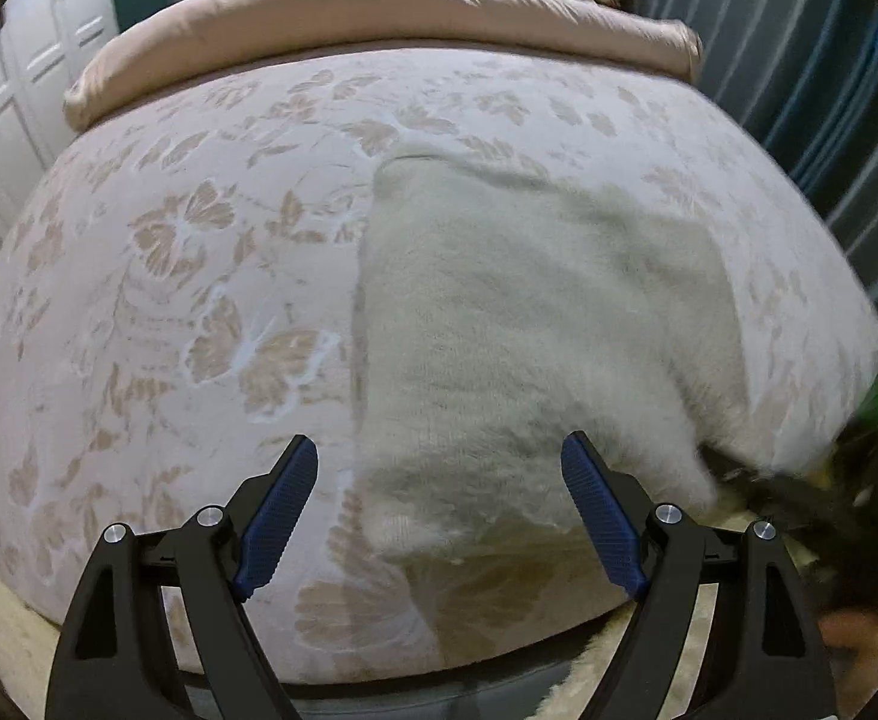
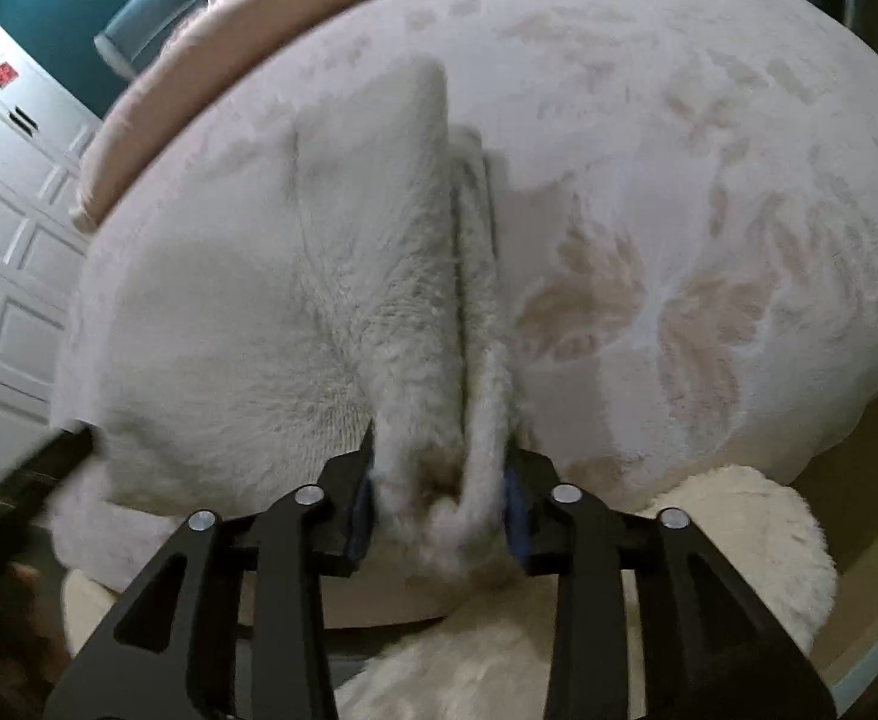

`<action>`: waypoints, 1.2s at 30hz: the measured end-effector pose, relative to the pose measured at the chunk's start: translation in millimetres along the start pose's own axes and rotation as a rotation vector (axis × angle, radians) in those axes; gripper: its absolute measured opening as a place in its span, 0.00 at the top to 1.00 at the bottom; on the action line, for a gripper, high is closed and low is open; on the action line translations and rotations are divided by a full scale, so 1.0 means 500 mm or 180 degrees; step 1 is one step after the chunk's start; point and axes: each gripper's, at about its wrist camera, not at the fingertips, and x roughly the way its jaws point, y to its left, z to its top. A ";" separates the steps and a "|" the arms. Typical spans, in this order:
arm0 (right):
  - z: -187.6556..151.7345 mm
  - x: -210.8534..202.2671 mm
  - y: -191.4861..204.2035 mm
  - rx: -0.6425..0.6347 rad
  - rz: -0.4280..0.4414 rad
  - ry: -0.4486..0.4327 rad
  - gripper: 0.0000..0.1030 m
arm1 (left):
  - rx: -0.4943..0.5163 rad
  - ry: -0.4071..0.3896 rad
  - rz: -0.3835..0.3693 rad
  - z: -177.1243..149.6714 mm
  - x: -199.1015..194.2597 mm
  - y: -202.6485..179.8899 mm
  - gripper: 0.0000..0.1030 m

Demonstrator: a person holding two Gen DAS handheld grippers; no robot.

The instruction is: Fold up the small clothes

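A white fuzzy knit garment (image 1: 529,324) lies partly folded on the floral bedspread (image 1: 168,276). My left gripper (image 1: 439,468) is open and empty, its blue pads astride the garment's near left corner, just above it. My right gripper (image 2: 439,498) is shut on a bunched near edge of the garment (image 2: 318,300); folded layers rise between its pads. In the left wrist view the right gripper (image 1: 799,492) shows as a dark blur at the garment's right corner. In the right wrist view the left gripper (image 2: 36,468) shows as a dark blur at the left.
A pink duvet (image 1: 378,12) lies rolled along the far side of the bed. White cupboard doors (image 1: 12,96) stand to the left, a teal wall (image 1: 829,90) behind. A cream fluffy rug (image 2: 709,570) lies below the bed's near edge.
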 end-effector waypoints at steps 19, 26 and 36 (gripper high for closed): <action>-0.034 0.096 0.283 -0.1519 -0.0116 0.0004 0.56 | -0.0574 0.0114 0.0350 -0.014 -0.017 0.135 0.19; 0.041 -0.031 0.159 -0.0752 -0.0014 -0.0356 0.57 | -0.0373 0.0073 0.0143 0.021 -0.004 0.060 0.19; 0.061 0.078 0.050 -0.0389 -0.0513 -0.0078 0.42 | -0.0090 0.0250 0.0174 0.020 0.060 -0.050 0.17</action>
